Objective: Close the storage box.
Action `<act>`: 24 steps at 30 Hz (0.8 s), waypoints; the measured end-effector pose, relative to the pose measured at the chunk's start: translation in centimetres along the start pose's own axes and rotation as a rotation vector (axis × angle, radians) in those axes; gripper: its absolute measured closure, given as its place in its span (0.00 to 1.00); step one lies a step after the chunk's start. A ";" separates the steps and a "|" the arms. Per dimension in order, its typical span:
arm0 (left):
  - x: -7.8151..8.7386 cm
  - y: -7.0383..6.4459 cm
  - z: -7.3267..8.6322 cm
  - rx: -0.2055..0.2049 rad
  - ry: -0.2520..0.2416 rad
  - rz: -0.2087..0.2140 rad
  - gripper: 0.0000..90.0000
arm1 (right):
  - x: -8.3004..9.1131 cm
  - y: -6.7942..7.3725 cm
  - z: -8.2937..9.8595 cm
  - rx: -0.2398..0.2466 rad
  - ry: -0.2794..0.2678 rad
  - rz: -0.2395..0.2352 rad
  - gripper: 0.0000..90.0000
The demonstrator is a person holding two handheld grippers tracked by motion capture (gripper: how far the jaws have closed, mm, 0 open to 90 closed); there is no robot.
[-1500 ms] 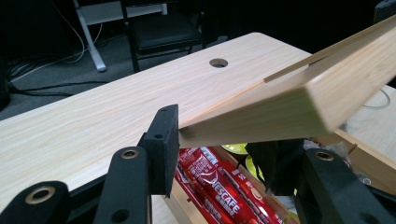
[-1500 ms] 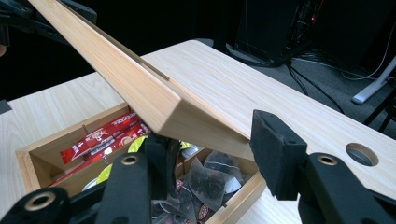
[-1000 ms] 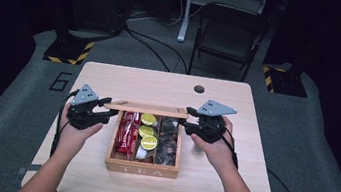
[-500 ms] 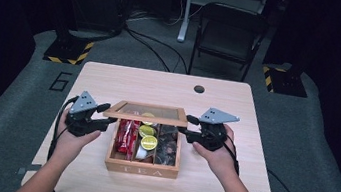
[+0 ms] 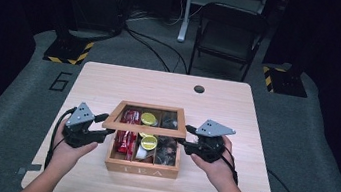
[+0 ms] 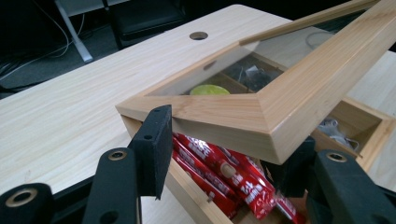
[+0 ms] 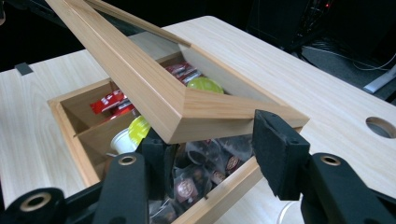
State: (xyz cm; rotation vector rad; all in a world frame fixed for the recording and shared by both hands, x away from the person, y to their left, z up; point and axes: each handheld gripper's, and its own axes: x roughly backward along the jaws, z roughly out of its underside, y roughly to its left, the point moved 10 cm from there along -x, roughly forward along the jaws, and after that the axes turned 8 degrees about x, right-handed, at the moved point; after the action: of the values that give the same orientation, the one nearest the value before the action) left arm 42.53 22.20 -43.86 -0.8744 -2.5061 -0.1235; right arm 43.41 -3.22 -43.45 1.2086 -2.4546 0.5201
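High view: our left gripper (image 5: 103, 128) and right gripper (image 5: 183, 142) clamp the lid (image 5: 147, 119); uneven lifting may let it slip.

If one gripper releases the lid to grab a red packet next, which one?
Left, probably. The left gripper sits beside the tea box's left compartment, where the red packets lie just under its jaws. The right gripper grips the lid on the far side.
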 end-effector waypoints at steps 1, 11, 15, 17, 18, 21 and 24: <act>0.0 -0.1 0.2 0.000 -0.006 -0.001 0.53 | 0.0 0.1 0.2 0.005 -0.001 -0.008 0.56; 0.2 -0.7 2.3 -0.002 0.016 0.006 0.53 | 0.2 1.3 1.9 0.006 0.005 -0.012 0.56; 0.1 -0.9 3.3 -0.008 0.038 0.012 0.53 | 0.2 2.0 2.7 -0.005 0.014 -0.030 0.56; 0.1 -0.9 3.6 -0.003 0.045 0.017 0.53 | 0.2 2.2 2.9 -0.011 0.016 -0.028 0.56; 0.1 -0.9 3.7 0.001 0.045 0.022 0.53 | 0.2 2.3 3.0 -0.013 0.019 -0.031 0.56; 0.1 -1.0 4.0 0.005 0.045 0.025 0.53 | 0.3 2.6 3.3 -0.014 0.022 -0.033 0.56; 0.0 -1.0 4.3 0.012 0.038 0.026 0.53 | 0.3 2.7 3.5 -0.015 0.026 -0.033 0.56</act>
State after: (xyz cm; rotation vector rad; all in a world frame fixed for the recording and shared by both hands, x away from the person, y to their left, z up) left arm 40.13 22.39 -47.60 -0.8910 -2.4569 -0.1159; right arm 40.53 -3.52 -46.83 1.2270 -2.4082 0.5047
